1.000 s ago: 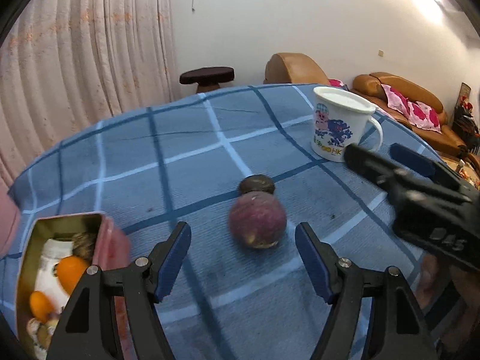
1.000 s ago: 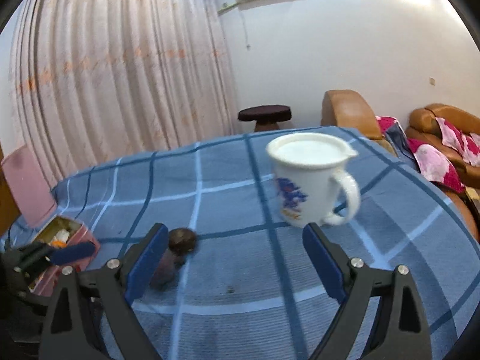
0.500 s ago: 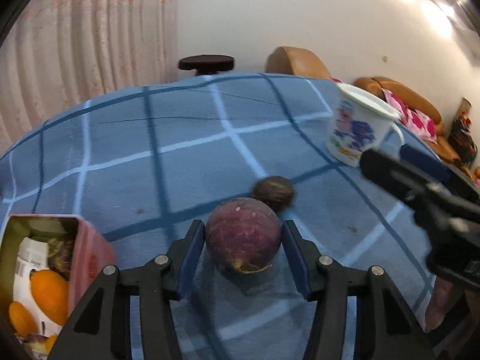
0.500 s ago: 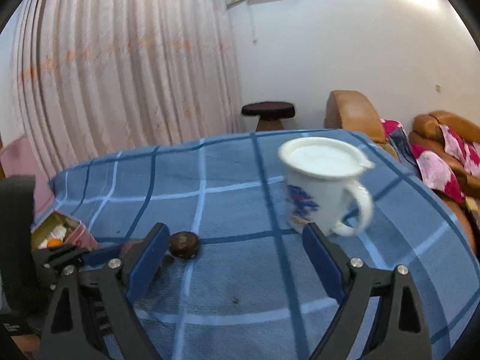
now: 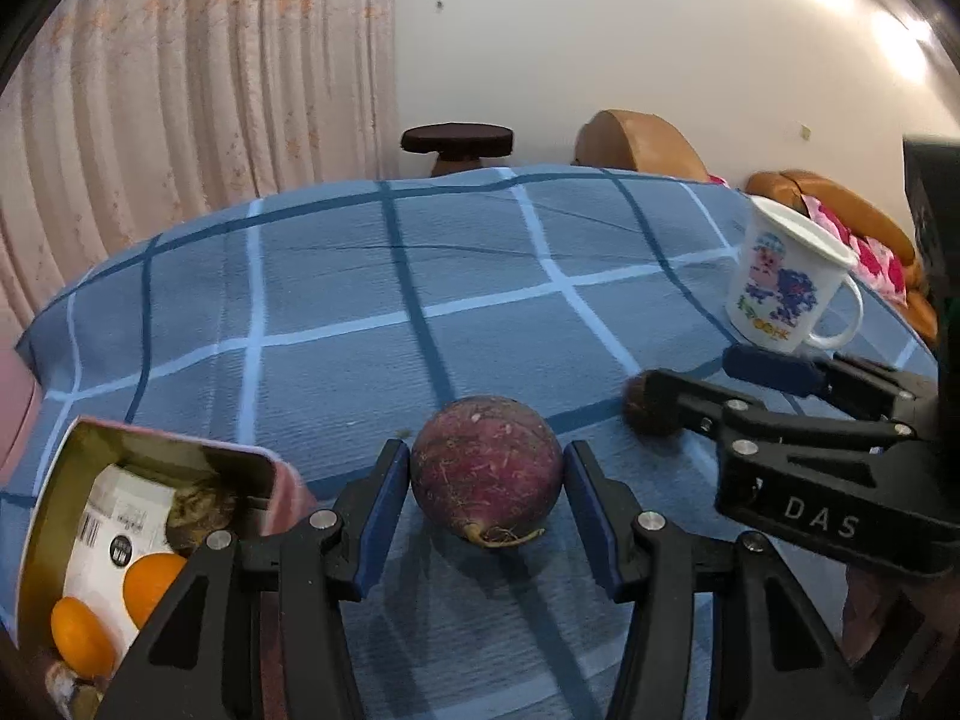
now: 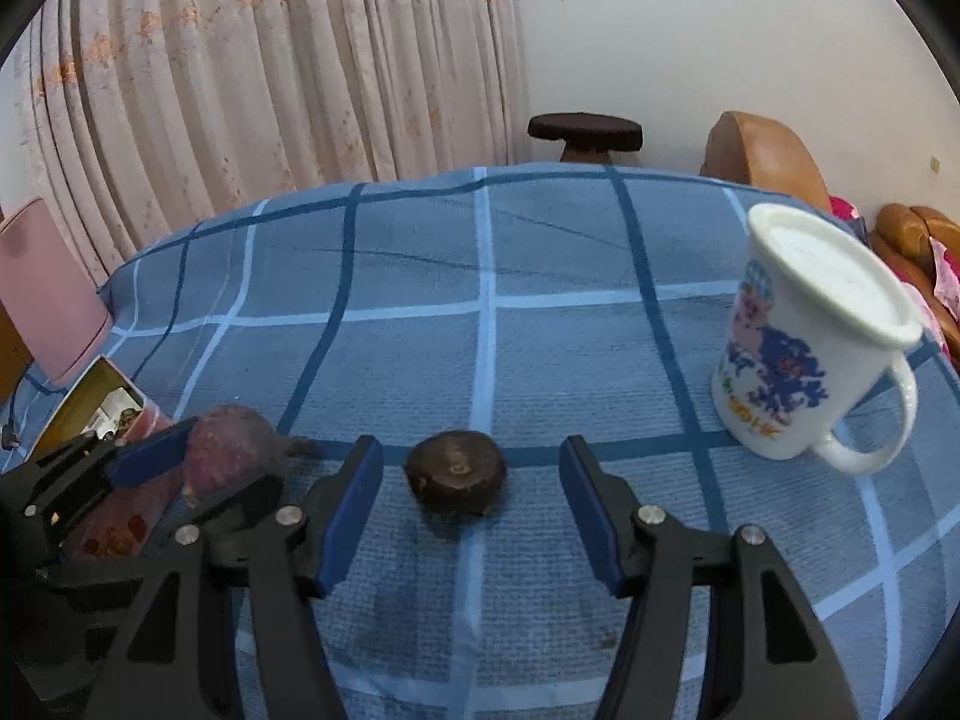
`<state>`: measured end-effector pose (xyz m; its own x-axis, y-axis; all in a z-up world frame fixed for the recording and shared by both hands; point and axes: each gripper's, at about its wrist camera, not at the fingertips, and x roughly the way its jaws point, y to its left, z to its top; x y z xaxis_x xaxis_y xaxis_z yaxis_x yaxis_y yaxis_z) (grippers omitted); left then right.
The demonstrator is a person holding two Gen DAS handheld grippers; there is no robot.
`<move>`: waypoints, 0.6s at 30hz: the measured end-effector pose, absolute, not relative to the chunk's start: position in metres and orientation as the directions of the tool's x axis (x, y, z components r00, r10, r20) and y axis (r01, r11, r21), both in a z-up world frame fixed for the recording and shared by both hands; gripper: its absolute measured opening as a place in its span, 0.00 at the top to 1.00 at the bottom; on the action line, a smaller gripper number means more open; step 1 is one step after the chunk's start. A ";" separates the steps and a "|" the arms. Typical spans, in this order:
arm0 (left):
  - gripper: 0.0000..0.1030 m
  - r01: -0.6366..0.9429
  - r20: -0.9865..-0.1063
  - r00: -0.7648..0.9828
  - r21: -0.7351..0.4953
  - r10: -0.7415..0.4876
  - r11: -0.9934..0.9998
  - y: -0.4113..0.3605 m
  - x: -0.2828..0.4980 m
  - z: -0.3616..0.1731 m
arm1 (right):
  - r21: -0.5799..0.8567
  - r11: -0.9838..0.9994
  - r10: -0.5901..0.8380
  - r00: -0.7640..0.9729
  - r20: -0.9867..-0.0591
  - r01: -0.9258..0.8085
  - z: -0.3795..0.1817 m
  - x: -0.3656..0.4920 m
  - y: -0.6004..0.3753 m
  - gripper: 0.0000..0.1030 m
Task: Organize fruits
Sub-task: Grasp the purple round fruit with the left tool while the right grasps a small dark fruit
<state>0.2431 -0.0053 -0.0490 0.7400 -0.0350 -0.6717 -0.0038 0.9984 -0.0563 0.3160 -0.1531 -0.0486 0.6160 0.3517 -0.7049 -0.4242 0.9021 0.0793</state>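
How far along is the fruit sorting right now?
Done: two oranges lie in the open pink tin box. In hand: left gripper clamps the round purple fruit; right gripper, jaws closing, straddles the small dark brown fruit without touching. Left: both go into the box.

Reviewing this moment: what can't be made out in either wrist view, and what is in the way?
- Tin box: left wrist view, contents cut off by the frame edge and the left gripper.
- Small dark fruit: left wrist view, mostly hidden behind the right gripper.
- Purple fruit: right wrist view, blurred and partly covered by the left gripper's fingers.
- Mug: its lid hides any contents.
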 end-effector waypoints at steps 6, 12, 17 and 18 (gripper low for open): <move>0.47 -0.039 -0.663 0.748 -0.061 -0.011 0.997 0.006 0.239 -0.048 | 0.099 0.896 0.364 0.588 -0.723 -0.433 -0.058 0.319 -0.148 0.51; 0.47 -0.041 -0.642 0.766 -0.071 -0.014 0.997 0.008 0.236 -0.045 | 0.073 0.878 0.378 0.591 -0.713 -0.474 -0.057 0.311 -0.141 0.61; 0.47 -0.058 -0.611 0.792 -0.073 0.001 0.996 0.010 0.226 -0.039 | 0.073 0.870 0.406 0.625 -0.667 -0.487 -0.049 0.294 -0.146 0.61; 0.47 -0.060 -0.597 0.802 -0.068 0.007 0.996 0.009 0.223 -0.037 | 0.074 0.866 0.415 0.629 -0.657 -0.495 -0.047 0.291 -0.145 0.61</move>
